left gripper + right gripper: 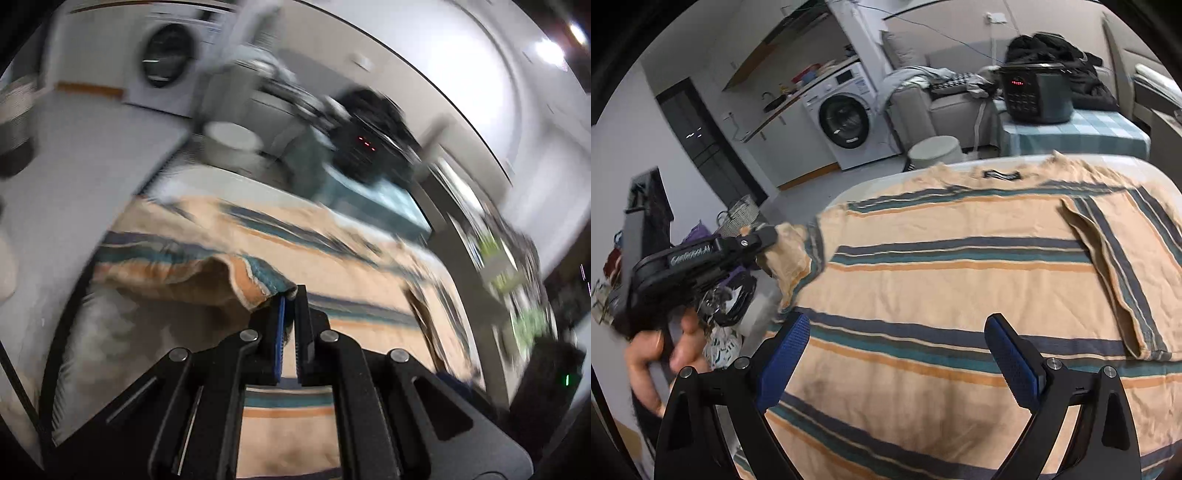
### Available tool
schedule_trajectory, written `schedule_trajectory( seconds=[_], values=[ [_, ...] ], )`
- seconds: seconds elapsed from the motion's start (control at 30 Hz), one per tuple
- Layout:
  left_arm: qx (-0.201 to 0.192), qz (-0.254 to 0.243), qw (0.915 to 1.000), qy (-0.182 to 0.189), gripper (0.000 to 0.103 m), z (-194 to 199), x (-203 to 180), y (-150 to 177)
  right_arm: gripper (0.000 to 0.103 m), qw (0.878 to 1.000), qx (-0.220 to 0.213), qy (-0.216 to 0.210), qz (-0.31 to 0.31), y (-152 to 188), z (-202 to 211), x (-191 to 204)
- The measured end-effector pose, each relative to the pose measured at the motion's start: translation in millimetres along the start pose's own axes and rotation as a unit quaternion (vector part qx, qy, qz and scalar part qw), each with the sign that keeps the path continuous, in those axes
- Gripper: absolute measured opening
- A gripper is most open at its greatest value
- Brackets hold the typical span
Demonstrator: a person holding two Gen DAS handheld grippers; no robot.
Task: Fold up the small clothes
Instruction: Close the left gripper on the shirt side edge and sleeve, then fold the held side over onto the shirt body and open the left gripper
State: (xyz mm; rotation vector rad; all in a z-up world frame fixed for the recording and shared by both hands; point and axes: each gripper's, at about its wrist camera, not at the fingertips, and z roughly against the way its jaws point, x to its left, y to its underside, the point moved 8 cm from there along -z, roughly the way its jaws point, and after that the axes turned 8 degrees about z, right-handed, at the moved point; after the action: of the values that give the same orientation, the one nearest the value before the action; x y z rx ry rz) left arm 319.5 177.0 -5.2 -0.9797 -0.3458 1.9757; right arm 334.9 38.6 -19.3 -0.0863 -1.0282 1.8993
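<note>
Blue pads [1015, 363] of the right gripper [897, 354] are spread wide, empty, above the striped shirt [960, 280]; its left sleeve [792, 254] is pinched in the left gripper [290, 295] at the table's [886, 181] left edge, apparently for folding inward.

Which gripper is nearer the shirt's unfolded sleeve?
Left. The left gripper is shut on the sleeve; the right gripper hangs open over the shirt's striped body.
</note>
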Motion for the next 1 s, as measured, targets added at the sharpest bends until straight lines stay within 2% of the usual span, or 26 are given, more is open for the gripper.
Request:
schedule_trajectory(
  seconds=[0.07,0.13,0.17,0.2,0.23,0.33,0.4,0.47,0.53,0.67,0.73,0.83,0.87,0.93,1.0],
  values=[
    [0.055,-0.041,0.9976,0.006,0.003,-31,-27,26,0.097,1.0,0.003,0.003,-0.014,1,-1,-13],
    [0.116,-0.042,0.9923,-0.01,0.009,-61,-31,52,0.097,1.0,0.003,0.008,-0.03,2,-3,-27],
    [0.136,-0.029,0.9902,-0.005,0.011,-69,-30,61,0.097,0.999,0.004,0.009,-0.036,2,-4,-32],
    [0.144,-0.015,0.9895,0.011,0.014,-72,-29,66,0.097,0.999,0.004,0.01,-0.038,1,-6,-34],
    [0.141,-0.008,0.9898,0.02,0.021,-68,-29,66,0.097,0.999,0.006,0.011,-0.039,1,-9,-36],
    [0.123,-0.002,0.9918,0.037,0.055,-44,-25,66,0.096,0.999,0.011,0.004,-0.033,1,-15,-33],
    [0.097,0.006,0.9947,0.035,0.059,-25,-13,61,0.095,0.999,0.014,-0.002,-0.031,0,-23,-31],
    [0.074,0.01,0.9971,0.01,0.059,-15,5,52,0.093,0.999,0.017,-0.007,-0.033,-1,-28,-28],
    [0.058,0.018,0.9975,-0.035,0.059,-13,36,49,0.091,0.999,0.02,-0.02,-0.037,-4,-38,-24],
    [0.059,0.047,0.9921,-0.1,0.056,-15,85,51,0.087,0.998,0.033,-0.045,-0.022,-6,-57,-7],
    [0.049,0.047,0.9936,-0.09,0.051,-11,93,51,0.085,0.997,0.043,-0.066,-0.01,-6,-67,7],
    [0.063,0.04,0.994,-0.079,0.021,-13,100,60,0.074,0.996,0.051,-0.073,0.004,-6,-83,18],
    [0.064,0.039,0.9944,-0.075,0.016,-13,101,61,0.067,0.996,0.056,-0.071,0.005,-6,-89,19],
    [0.069,0.04,0.9952,-0.057,0.006,-12,102,64,0.057,0.996,0.061,-0.068,0.0,-6,-98,19],
    [0.065,0.039,0.9955,-0.057,0.004,-8,103,66,0.036,0.997,0.058,-0.051,-0.008,-8,-103,15]
  ],
)
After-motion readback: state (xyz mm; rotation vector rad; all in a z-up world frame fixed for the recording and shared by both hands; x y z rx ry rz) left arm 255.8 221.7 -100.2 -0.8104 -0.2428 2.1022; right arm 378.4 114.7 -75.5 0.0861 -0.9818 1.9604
